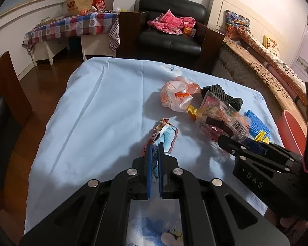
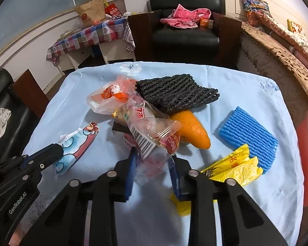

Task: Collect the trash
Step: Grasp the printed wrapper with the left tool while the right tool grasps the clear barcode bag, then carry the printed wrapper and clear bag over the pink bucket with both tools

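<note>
Left wrist view: the left claw [image 1: 154, 153], at lower centre, pinches a crumpled blue-and-red wrapper [image 1: 166, 134] lying on the blue-clothed bench [image 1: 96, 110]. At right, the right claw [image 1: 236, 141] holds a clear barcoded wrapper [image 1: 219, 119], beside a white-orange bag [image 1: 176, 96] and black foam net [image 1: 223, 95].

Right wrist view: the right claw [image 2: 152, 160], lower centre, has its pads closed onto the clear wrapper's tail. An orange peel [image 2: 192, 128], blue foam net [image 2: 246, 135] and yellow bag [image 2: 234, 166] lie to the right.
</note>
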`<action>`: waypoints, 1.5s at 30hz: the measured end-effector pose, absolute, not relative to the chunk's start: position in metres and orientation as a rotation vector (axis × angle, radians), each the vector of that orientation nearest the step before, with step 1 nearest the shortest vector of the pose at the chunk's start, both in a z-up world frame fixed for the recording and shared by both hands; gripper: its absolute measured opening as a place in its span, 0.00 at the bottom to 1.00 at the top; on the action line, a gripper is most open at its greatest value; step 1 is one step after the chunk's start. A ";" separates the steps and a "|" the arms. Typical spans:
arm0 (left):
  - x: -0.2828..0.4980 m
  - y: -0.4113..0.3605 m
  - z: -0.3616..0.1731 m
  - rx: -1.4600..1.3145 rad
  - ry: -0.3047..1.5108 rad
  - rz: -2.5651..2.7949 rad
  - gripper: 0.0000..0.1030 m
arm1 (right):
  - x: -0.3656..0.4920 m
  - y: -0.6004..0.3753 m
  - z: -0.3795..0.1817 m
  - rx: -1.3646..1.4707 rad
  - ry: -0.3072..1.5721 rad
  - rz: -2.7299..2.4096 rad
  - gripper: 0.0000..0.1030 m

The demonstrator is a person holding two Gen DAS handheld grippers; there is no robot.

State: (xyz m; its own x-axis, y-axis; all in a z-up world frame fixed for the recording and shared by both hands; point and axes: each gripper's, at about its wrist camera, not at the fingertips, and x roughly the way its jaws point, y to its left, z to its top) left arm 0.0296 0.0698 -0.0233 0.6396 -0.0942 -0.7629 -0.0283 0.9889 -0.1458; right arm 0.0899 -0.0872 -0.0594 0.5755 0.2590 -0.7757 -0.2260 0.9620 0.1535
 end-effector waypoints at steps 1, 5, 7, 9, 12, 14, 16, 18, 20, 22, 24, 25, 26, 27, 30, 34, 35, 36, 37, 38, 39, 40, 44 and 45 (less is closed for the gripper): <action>0.029 0.070 -0.022 -0.151 0.875 -0.038 0.04 | 0.089 -0.088 -0.059 0.045 0.915 0.284 0.22; 0.027 0.070 -0.020 -0.154 0.870 -0.042 0.04 | 0.085 -0.094 -0.056 0.068 0.911 0.283 0.19; 0.026 0.070 -0.019 -0.155 0.870 -0.042 0.04 | 0.082 -0.097 -0.053 0.072 0.906 0.285 0.19; 0.024 0.069 -0.018 -0.157 0.869 -0.040 0.04 | 0.078 -0.100 -0.049 0.080 0.903 0.290 0.18; 0.021 0.068 -0.015 -0.156 0.863 -0.037 0.04 | 0.070 -0.105 -0.045 0.082 0.898 0.299 0.18; 0.019 0.068 -0.013 -0.158 0.860 -0.035 0.04 | 0.065 -0.107 -0.043 0.080 0.896 0.304 0.18; 0.018 0.067 -0.011 -0.159 0.858 -0.033 0.04 | 0.060 -0.110 -0.041 0.084 0.894 0.307 0.18; 0.017 0.066 -0.010 -0.159 0.859 -0.032 0.04 | 0.056 -0.113 -0.039 0.090 0.892 0.307 0.18; 0.016 0.067 -0.010 -0.160 0.857 -0.030 0.04 | 0.052 -0.116 -0.037 0.094 0.890 0.308 0.18; 0.015 0.065 -0.008 -0.161 0.855 -0.031 0.04 | 0.049 -0.118 -0.035 0.090 0.884 0.308 0.18; 0.013 0.063 -0.006 -0.156 0.849 -0.031 0.04 | 0.046 -0.120 -0.032 0.084 0.876 0.308 0.18; 0.012 0.062 -0.004 -0.156 0.847 -0.030 0.04 | 0.044 -0.120 -0.031 0.081 0.872 0.307 0.18; 0.012 0.061 -0.003 -0.156 0.848 -0.031 0.04 | 0.042 -0.121 -0.030 0.078 0.867 0.307 0.18; 0.011 0.060 -0.002 -0.156 0.847 -0.031 0.04 | 0.040 -0.123 -0.028 0.074 0.862 0.306 0.18; 0.008 0.056 0.001 -0.154 0.838 -0.036 0.04 | 0.037 -0.128 -0.025 0.068 0.849 0.299 0.18; 0.006 0.050 0.005 -0.141 0.830 -0.044 0.04 | 0.031 -0.140 -0.019 0.084 0.832 0.286 0.18; 0.006 0.047 0.006 -0.137 0.830 -0.043 0.04 | 0.030 -0.143 -0.018 0.087 0.827 0.282 0.18; 0.007 0.047 0.006 -0.135 0.830 -0.043 0.04 | 0.029 -0.146 -0.016 0.090 0.821 0.277 0.18; 0.007 0.045 0.007 -0.132 0.829 -0.043 0.04 | 0.028 -0.149 -0.014 0.093 0.814 0.271 0.18; 0.007 0.044 0.008 -0.130 0.827 -0.042 0.04 | 0.027 -0.152 -0.013 0.095 0.809 0.267 0.18; 0.007 0.042 0.009 -0.128 0.825 -0.041 0.04 | 0.025 -0.154 -0.012 0.097 0.804 0.263 0.18; 0.007 0.041 0.010 -0.125 0.823 -0.040 0.04 | 0.024 -0.158 -0.010 0.100 0.799 0.258 0.18; 0.006 0.033 0.012 -0.110 0.816 -0.038 0.04 | 0.021 -0.167 -0.006 0.107 0.787 0.243 0.18; 0.006 0.031 0.013 -0.106 0.815 -0.038 0.04 | 0.020 -0.169 -0.005 0.111 0.784 0.240 0.18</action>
